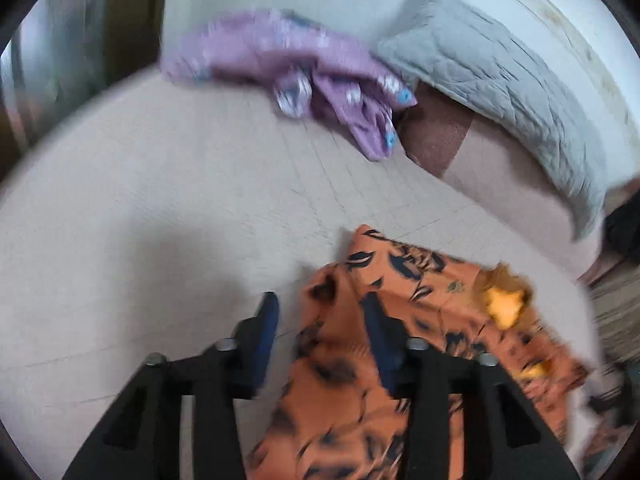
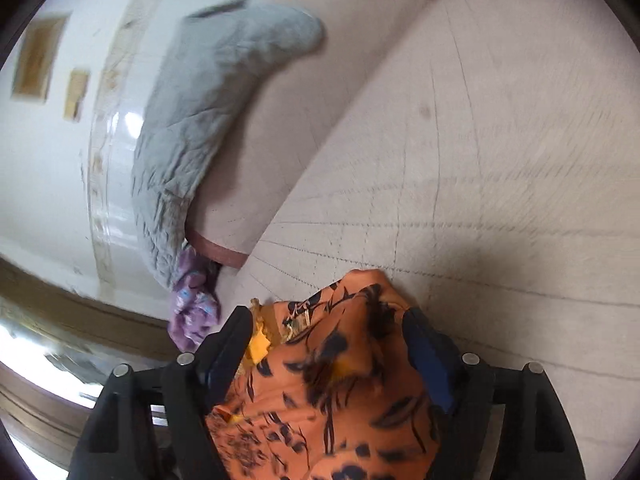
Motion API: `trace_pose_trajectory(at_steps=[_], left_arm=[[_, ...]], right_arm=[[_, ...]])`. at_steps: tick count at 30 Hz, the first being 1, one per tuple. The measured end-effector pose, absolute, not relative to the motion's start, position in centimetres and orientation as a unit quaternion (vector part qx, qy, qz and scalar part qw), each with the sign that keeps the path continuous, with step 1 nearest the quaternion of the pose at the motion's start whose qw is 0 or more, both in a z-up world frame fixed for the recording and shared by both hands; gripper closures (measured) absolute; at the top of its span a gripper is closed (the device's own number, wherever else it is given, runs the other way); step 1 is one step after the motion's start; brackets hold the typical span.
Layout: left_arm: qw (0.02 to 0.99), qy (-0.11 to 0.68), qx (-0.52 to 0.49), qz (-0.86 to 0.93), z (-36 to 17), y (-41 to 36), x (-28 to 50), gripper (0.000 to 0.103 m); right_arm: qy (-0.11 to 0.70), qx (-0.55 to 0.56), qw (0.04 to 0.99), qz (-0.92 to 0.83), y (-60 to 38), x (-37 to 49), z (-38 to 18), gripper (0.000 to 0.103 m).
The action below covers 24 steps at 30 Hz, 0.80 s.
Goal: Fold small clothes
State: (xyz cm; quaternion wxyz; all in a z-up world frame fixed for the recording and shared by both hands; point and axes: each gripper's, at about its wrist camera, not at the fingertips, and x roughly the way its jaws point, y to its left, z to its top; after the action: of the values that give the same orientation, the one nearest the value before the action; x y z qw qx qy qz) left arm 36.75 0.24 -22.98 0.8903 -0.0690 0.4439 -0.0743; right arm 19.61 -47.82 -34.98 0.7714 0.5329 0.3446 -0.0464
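Pale quilted bedding (image 1: 140,208) covers the whole working surface, stitched in a faint grid; at its far side a white wall rises, and a grey padded quilt (image 1: 500,76) lies bunched along the raised edge. From the left wrist view, going left to right: bare bedding first; then the left gripper (image 1: 320,320) with its jaws parted, the left finger over plain bedding, the right finger lying on the orange garment (image 1: 352,392), no cloth pinched between the pads; farther back a crumpled purple garment (image 1: 288,56) sits well apart near the wall; the orange cloth with dark leaf marks spreads rightward, showing a yellow patch at its far corner. From the right wrist view, left to right: wall and quilt; a bit of the purple garment (image 2: 192,312) by the bed's edge; then the right gripper (image 2: 328,344), jaws spread wide, with the orange garment (image 2: 328,408) heaped between the fingers, the pads not visibly pressing it; blurred bedding beyond.
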Motion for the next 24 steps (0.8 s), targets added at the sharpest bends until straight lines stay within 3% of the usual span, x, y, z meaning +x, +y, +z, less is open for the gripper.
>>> trace_pose_trajectory(at_steps=[1, 3, 4, 5, 7, 10, 13, 16, 22, 24], left_arm=[[0.894, 0.438, -0.049, -0.075, -22.5, 0.0, 35.8, 0.056], [0.891, 0.445, -0.014, -0.086, -22.5, -0.7, 34.6, 0.056], [0.883, 0.458, 0.018, -0.099, -23.1, -1.8, 34.7, 0.056], [0.876, 0.468, 0.047, -0.108, -23.8, -2.6, 34.7, 0.058], [0.860, 0.487, 0.097, -0.114, -25.8, -4.5, 34.7, 0.074], [0.859, 0.476, 0.143, -0.124, -26.3, -6.4, 34.6, 0.076], [0.866, 0.465, 0.120, -0.141, -25.8, -6.8, 36.6, 0.076], [0.875, 0.454, 0.087, -0.145, -25.4, -7.2, 39.3, 0.076], [0.909, 0.395, 0.007, -0.134, -23.4, -7.3, 41.8, 0.076], [0.916, 0.385, -0.005, -0.118, -22.9, -6.7, 42.2, 0.072]], right_arm=[[0.355, 0.510, 0.782, -0.047, -47.1, 19.1, -34.0, 0.031], [0.386, 0.456, 0.801, -0.030, -45.2, 19.0, -32.6, 0.054], [0.399, 0.437, 0.806, -0.016, -44.3, 19.1, -32.3, 0.072], [0.416, 0.414, 0.810, 0.002, -42.7, 19.5, -32.1, 0.074], [0.449, 0.386, 0.805, 0.034, -39.9, 20.5, -32.6, 0.078], [0.493, 0.352, 0.793, 0.069, -36.4, 22.4, -34.3, 0.080], [0.505, 0.334, 0.793, 0.069, -34.6, 24.6, -36.1, 0.080], [0.474, 0.345, 0.809, 0.050, -35.2, 27.1, -36.3, 0.080], [0.323, 0.429, 0.843, -0.034, -39.7, 27.8, -35.8, 0.079], [0.308, 0.418, 0.854, -0.049, -40.2, 27.8, -35.1, 0.077]])
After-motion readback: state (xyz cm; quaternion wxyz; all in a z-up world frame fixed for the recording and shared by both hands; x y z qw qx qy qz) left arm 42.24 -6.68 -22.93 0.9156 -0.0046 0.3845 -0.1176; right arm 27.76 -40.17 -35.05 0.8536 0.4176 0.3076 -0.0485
